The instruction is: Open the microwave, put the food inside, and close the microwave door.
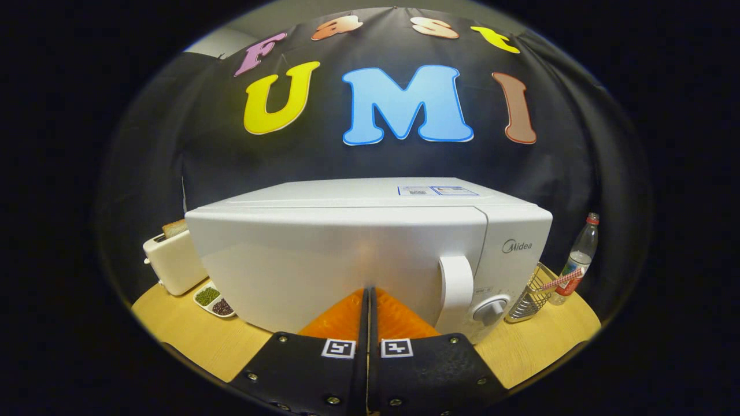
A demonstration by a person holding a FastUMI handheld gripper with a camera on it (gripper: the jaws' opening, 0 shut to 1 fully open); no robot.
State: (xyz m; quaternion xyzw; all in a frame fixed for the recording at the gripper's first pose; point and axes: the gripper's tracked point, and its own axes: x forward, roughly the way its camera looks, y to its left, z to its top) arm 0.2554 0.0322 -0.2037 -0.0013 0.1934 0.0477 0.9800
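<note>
Microwave [347, 260] sits mid-frame on the desk [537, 346], door closed. Hand-held gripper [367, 297] is pinched shut on nothing, tips against the door; it could miss the handle [457, 289], lower right.

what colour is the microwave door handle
White, like the microwave itself; the handle shows best in the gripper view, beyond the shut gripper.

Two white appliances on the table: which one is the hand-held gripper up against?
The microwave. The hand-held gripper, fingers together, sits at its closed door left of the handle; the toaster stands farther left.
</note>
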